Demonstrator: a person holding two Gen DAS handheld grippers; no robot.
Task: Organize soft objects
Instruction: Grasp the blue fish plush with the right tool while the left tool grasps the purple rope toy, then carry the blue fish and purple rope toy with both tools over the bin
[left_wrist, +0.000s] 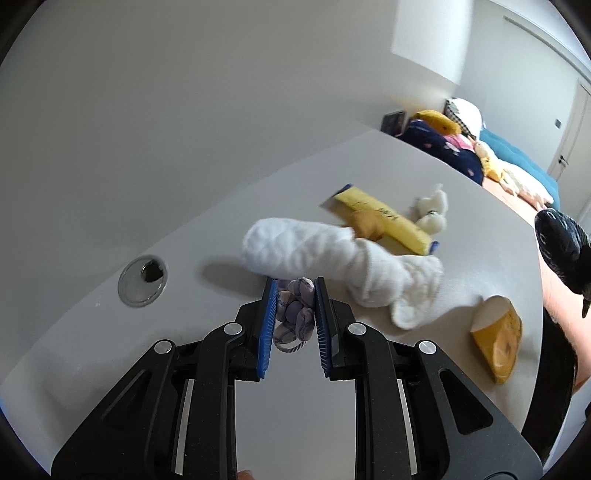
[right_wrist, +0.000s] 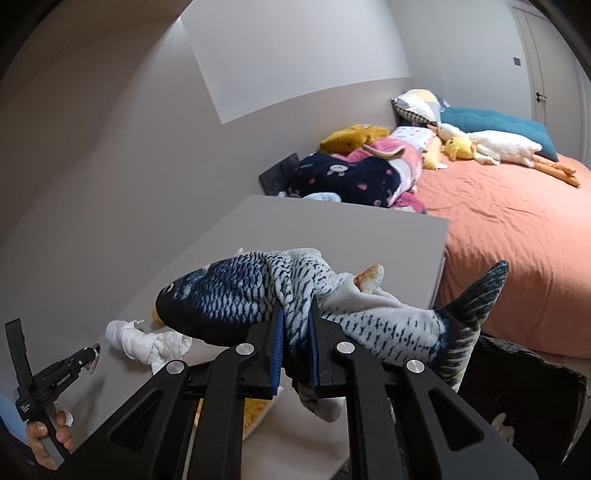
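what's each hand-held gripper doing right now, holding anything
Left hand-held gripper: closed on a small lilac checked cloth bundle.
Right hand-held gripper: closed on a blue and white plush fish, pinched at mid-body.

Left gripper (left_wrist: 294, 295) angled down, jaws clamped on cloth (left_wrist: 293, 314). Right gripper (right_wrist: 297, 314) tilted down, pads pinching fish (right_wrist: 258, 291) mid-body, clear of desk.

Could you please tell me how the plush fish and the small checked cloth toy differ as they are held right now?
The plush fish is long, blue and white with printed scales; the checked cloth toy is a small, knotted lavender bundle. The fish drapes far past both sides of the right gripper; the cloth toy fits between the left gripper's pads. Both are soft and clamped.
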